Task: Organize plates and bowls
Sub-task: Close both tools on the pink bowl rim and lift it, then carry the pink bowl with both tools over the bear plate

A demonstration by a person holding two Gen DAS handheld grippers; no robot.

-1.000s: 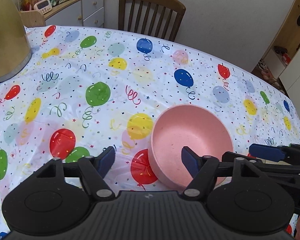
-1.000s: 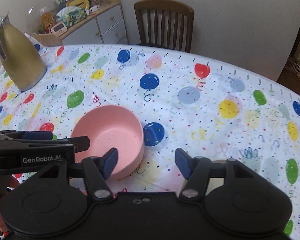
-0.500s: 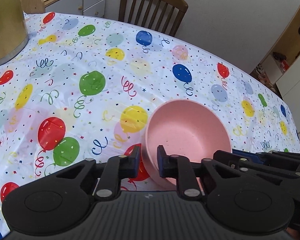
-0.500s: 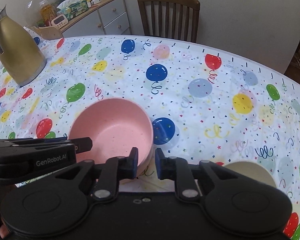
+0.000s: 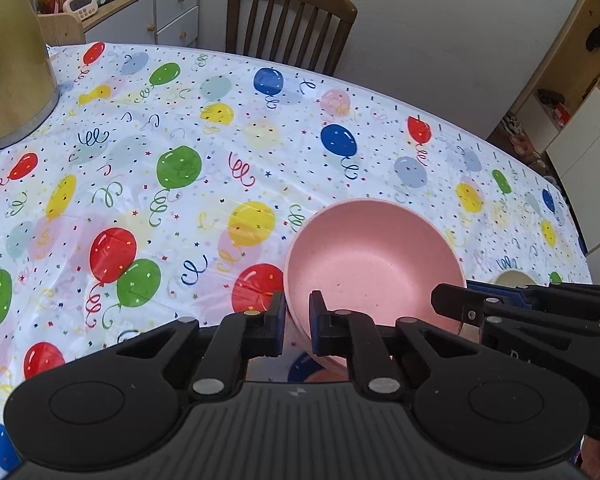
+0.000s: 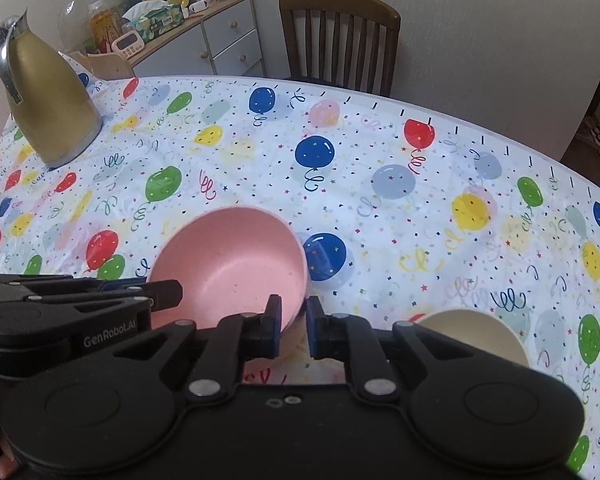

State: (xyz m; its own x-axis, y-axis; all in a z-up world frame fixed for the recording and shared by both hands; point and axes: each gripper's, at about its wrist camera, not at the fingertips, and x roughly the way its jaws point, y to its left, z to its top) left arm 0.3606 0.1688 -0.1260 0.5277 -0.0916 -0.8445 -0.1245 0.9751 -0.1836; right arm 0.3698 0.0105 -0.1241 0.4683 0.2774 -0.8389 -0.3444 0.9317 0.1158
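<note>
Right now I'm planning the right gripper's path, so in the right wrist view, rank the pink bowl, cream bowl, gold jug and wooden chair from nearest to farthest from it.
1. Pink bowl: its rim sits between the right gripper fingers.
2. Cream bowl: low on the right, close by.
3. Gold jug: far left on the table.
4. Wooden chair: beyond the table's far edge.

Both wrist views closely share pink bowl (image 5: pixel 374 258).
</note>
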